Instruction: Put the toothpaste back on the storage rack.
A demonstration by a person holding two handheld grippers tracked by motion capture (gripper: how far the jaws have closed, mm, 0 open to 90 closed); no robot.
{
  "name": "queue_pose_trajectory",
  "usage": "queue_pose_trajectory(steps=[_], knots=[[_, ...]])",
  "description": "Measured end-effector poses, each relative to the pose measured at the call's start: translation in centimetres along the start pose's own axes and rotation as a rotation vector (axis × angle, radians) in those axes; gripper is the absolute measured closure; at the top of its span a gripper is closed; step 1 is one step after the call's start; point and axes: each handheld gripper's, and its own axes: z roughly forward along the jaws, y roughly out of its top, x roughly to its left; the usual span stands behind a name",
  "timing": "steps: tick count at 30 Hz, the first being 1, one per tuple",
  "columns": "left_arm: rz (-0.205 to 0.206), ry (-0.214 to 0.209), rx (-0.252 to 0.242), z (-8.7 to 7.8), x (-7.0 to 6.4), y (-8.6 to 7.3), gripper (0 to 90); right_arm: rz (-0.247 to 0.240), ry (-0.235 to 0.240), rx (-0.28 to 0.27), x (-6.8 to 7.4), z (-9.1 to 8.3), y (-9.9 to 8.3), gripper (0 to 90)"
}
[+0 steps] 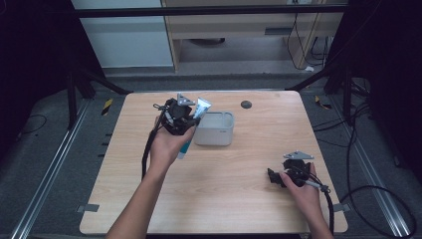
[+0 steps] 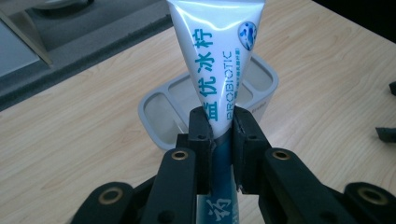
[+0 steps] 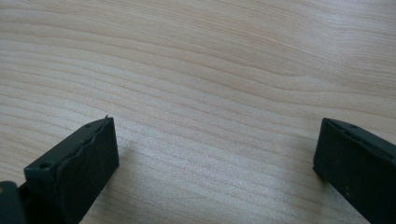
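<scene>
Bright tabletop [image 1: 224, 174]; dark surroundings; glare on tube [image 2: 212, 28].

Place: a lab or test room set up for recording, not a home.
Table: a bare light-wood table [image 1: 214, 199] standing alone on a grey floor.
Frame: black metal struts [image 1: 94, 79] and rails [image 1: 45, 174] around the table, with yellow-black tape marks [image 1: 107, 106] on the floor.
Cabling: loose black cables [image 1: 378, 191] on the floor at the right.
Background: plain wooden furniture [image 1: 239, 30] and a pale panel [image 1: 124, 40] behind, with dark curtained sides.
</scene>
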Motion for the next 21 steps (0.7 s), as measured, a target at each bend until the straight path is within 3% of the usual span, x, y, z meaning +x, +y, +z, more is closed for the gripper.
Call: queue_pose_trajectory(steps=[21], knots=[[0.011, 0.016, -0.073, 0.5, -1.7, 3.7, 79.2, -0.002, 0.004, 0.002, 0.0, 0.0, 0.0, 0.4]])
